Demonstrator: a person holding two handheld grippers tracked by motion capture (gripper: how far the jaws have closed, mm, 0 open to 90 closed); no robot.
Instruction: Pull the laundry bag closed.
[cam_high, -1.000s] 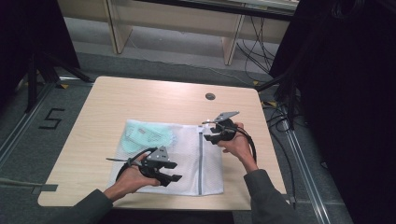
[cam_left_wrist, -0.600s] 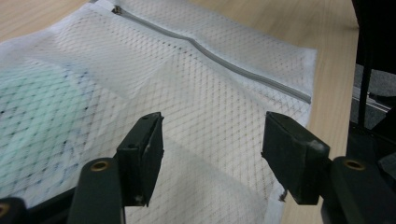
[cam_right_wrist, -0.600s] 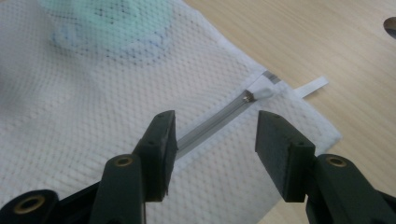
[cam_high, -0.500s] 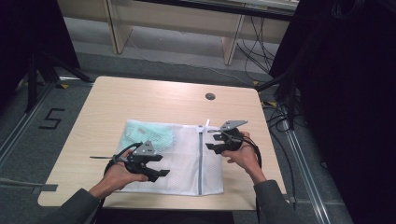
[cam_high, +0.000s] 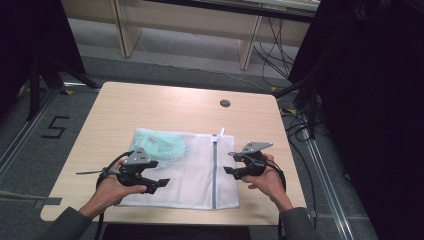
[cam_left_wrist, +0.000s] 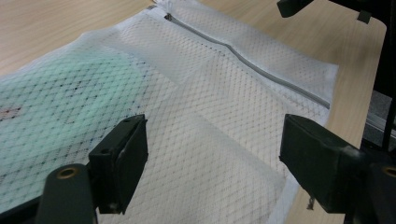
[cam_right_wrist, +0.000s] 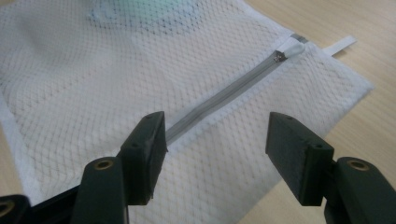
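— White mesh was the trouble: the laundry bag (cam_high: 200, 172) lay flat and limp near the front edge of the wooden table (cam_high: 165, 107), with a pale green garment (cam_high: 162, 147) bunched inside its far left corner. Any pinch could have taken only the top layer, or dragged the whole bag toward the edge

— And the zipper (cam_right_wrist: 233, 91)?

— It ran front to back near the bag's right side, looking closed, its pull (cam_right_wrist: 290, 48) at the far end beside a small white tab. A jaw that caught the mesh beside the pull instead of the pull itself would likely have snagged or slipped off, I judged

— How were the tools set?

— The left gripper (cam_high: 150, 181) had its jaws wide apart, holding nothing, hovering over the bag's near left part just this side of the green garment. I could not tell whether its lower jaw brushed the mesh

— The right one?

— The right gripper (cam_high: 234, 162) also stood well open and empty, poised above the bag's right side with the zipper line passing under its jaws. No contact with the fabric was evident
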